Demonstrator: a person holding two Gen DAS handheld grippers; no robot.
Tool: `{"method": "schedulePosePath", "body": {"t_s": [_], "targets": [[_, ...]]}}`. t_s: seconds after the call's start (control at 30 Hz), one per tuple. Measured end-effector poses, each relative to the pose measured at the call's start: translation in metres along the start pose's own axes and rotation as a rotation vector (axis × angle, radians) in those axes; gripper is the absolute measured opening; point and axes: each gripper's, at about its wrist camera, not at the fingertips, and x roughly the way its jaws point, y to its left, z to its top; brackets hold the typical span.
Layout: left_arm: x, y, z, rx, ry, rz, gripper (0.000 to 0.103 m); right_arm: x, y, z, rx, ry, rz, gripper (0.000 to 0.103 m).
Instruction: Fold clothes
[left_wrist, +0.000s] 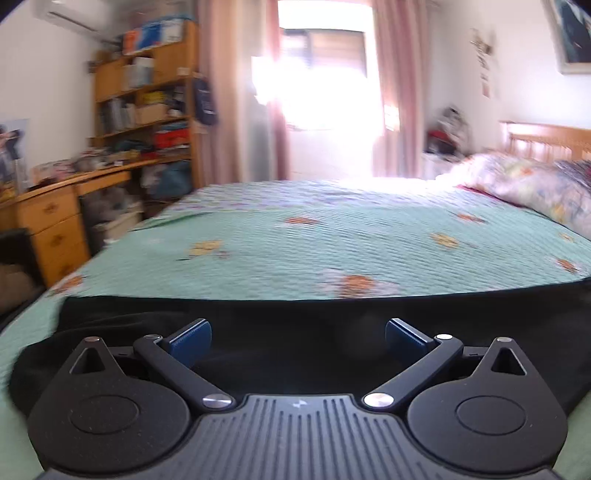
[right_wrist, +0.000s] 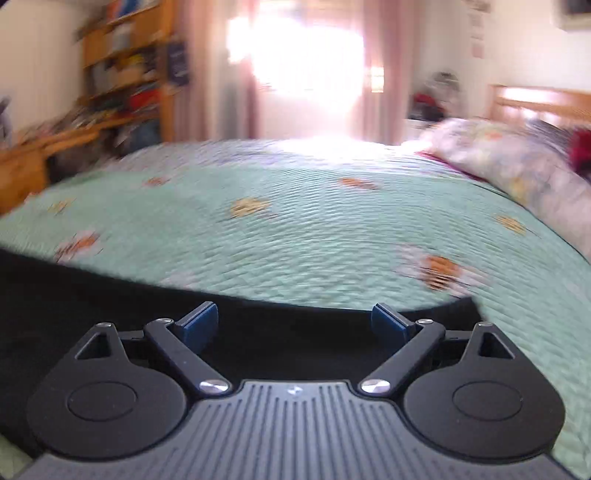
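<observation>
A black garment (left_wrist: 295, 317) lies flat along the near edge of a bed covered by a mint-green quilted bedspread (left_wrist: 332, 240) (orange flower motifs). Above it the left gripper (left_wrist: 298, 341) and right gripper (right_wrist: 294, 326) hang spread wide, pinching nothing. Beyond stand a cluttered wooden bookshelf (left_wrist: 147, 92), pink curtains (left_wrist: 391, 85) around a glaring window, and a floral pillow (left_wrist: 524, 184).

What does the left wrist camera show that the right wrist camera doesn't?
Only the left wrist view shows the white wall-mounted air conditioner and the wooden desk drawers. Only the right wrist view shows a red item beyond the floral pillow. Both show an open hand-held gripper over the black garment on the mint-green quilted bedspread.
</observation>
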Motion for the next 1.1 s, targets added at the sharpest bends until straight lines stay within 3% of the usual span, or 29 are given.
{"method": "schedulePosePath", "body": {"t_s": [0.07,0.13,0.23,0.27,0.33,0.37,0.47,0.53,0.63,0.67,0.73,0.83,1.0,1.1], "targets": [[0.004,-0.016,0.004,0.012,0.023,-0.013,0.100,0.023,0.011,0.006,-0.119,0.058,0.047,0.091],[0.005,-0.025,0.004,0.031,0.045,-0.008,0.101,0.046,-0.007,0.006,-0.202,0.129,-0.003,0.091],[0.010,-0.028,0.001,0.022,0.098,0.023,0.101,0.070,-0.096,0.006,-0.010,0.163,-0.019,0.099],[0.011,-0.030,0.003,0.023,0.100,0.020,0.101,0.075,-0.124,0.005,0.068,0.163,-0.023,0.098],[0.011,-0.036,0.006,0.035,0.094,0.004,0.101,0.073,-0.158,0.005,0.158,0.158,-0.197,0.088],[0.012,-0.039,0.008,0.040,0.090,-0.003,0.101,0.061,-0.165,0.007,0.175,0.130,-0.223,0.088],[0.015,-0.052,0.013,0.070,0.076,-0.044,0.101,0.005,-0.171,-0.004,0.195,-0.037,-0.073,0.091],[0.022,-0.062,0.014,0.074,0.082,-0.065,0.101,-0.011,-0.175,-0.012,0.146,-0.018,-0.067,0.092],[0.026,-0.072,0.012,0.088,0.091,-0.082,0.101,-0.014,-0.199,-0.033,0.201,0.012,-0.034,0.091],[0.026,-0.074,0.010,0.099,0.094,-0.083,0.101,-0.012,-0.212,-0.039,0.260,0.018,0.017,0.089],[0.026,-0.079,0.007,0.124,0.101,-0.079,0.101,-0.006,-0.228,-0.044,0.333,0.020,0.094,0.074],[0.027,-0.086,0.007,0.154,0.106,-0.066,0.101,0.012,-0.235,-0.041,0.301,0.054,0.144,0.062],[0.034,-0.098,0.012,0.187,0.114,-0.068,0.101,0.042,-0.251,-0.035,0.306,0.094,0.260,0.060],[0.040,-0.105,0.013,0.206,0.122,-0.073,0.101,0.046,-0.246,-0.036,0.250,0.101,0.276,0.032]]}}
